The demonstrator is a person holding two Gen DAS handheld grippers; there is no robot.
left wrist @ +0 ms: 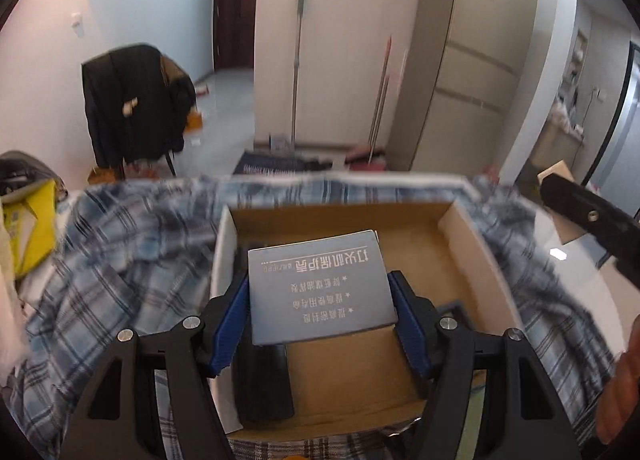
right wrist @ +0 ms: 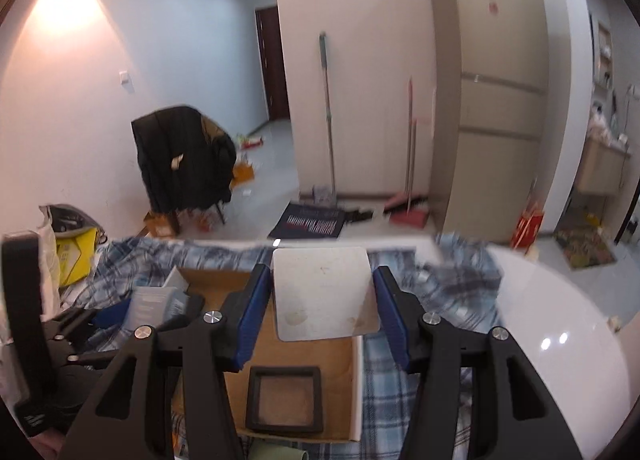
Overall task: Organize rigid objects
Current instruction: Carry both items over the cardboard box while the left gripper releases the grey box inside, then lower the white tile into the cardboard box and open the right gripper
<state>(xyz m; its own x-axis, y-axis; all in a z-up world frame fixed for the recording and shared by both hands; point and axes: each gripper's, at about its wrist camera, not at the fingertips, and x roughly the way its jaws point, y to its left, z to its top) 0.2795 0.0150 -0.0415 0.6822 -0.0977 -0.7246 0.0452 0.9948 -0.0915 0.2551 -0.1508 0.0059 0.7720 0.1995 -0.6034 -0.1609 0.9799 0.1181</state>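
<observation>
My left gripper [left wrist: 320,300] is shut on a grey-blue printed box [left wrist: 320,288] and holds it over the open cardboard box [left wrist: 464,244]. A black flat object [left wrist: 264,380] lies in that box under it. My right gripper [right wrist: 324,300] is shut on a white square plate [right wrist: 324,292] above the same cardboard box [right wrist: 356,380], where a black square frame [right wrist: 284,400] lies. The left gripper with its box [right wrist: 152,306] shows at the left in the right wrist view. The right gripper's body [left wrist: 592,224] shows at the right edge in the left wrist view.
The cardboard box sits on a blue plaid cloth [left wrist: 120,260] over a white round table [right wrist: 560,320]. A yellow bag [left wrist: 32,228] lies at the left. Beyond stand a chair with a dark jacket [right wrist: 184,160], a mop [right wrist: 328,112] and a fridge [right wrist: 496,100].
</observation>
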